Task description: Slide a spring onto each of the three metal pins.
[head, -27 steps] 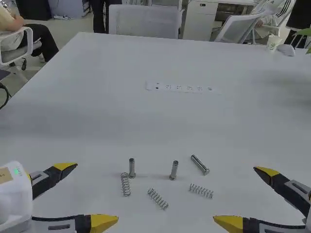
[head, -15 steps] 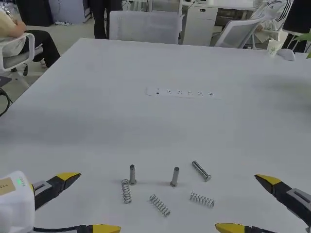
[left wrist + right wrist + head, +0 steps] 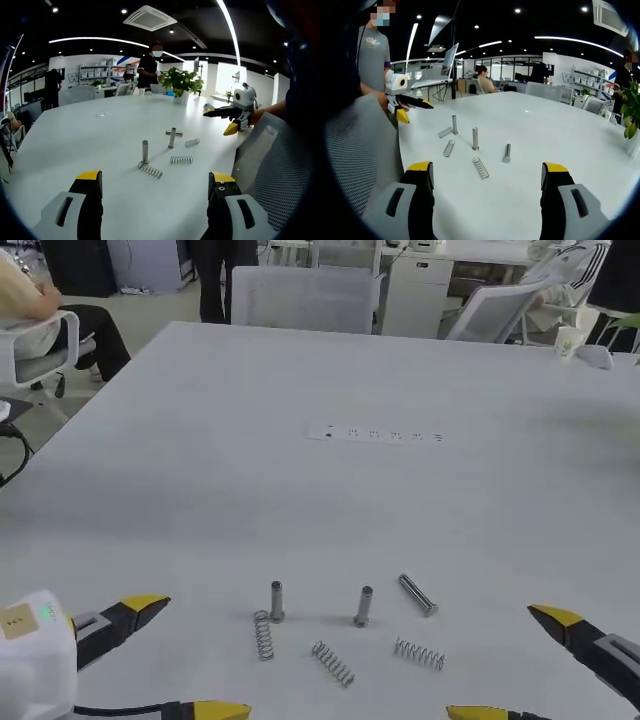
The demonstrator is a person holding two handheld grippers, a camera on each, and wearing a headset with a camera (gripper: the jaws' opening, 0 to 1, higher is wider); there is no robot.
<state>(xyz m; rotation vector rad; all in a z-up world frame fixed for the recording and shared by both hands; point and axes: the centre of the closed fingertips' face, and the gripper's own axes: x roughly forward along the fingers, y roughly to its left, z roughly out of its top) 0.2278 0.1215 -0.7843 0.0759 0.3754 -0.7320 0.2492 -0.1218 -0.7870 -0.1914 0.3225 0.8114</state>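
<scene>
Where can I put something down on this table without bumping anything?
The wide bare stretch of table between the socket strip and the pins is free, and so is the far side beyond it. It is crowded near the front edge, where pins and springs sit between the left tool and right tool.
</scene>
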